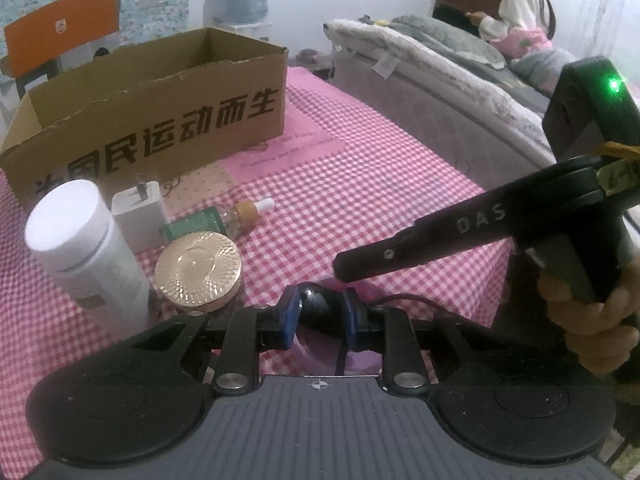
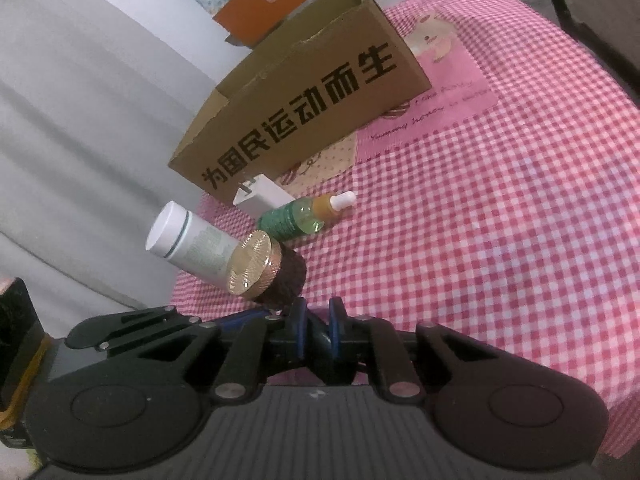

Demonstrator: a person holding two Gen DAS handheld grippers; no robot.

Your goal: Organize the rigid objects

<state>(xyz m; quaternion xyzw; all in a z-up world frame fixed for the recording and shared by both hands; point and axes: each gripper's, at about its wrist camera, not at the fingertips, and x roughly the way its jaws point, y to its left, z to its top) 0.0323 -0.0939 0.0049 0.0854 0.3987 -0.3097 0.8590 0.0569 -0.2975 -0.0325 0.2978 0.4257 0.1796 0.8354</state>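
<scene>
Black mouse (image 1: 318, 304): clamped between left gripper (image 1: 320, 316) pads, corded
Cardboard box (image 1: 160, 92): ahead-left of mouse
Right gripper (image 2: 318, 332): pinched nearly together, grip unclear

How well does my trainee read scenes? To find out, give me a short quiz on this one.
1. True or false: the dropper bottle lies on its side.
2. Which gripper holds the black object? A left, B right.
3. Fill in: the jar has a ___ lid.
Key: 1 true; 2 A, the left gripper; 3 gold.
</scene>
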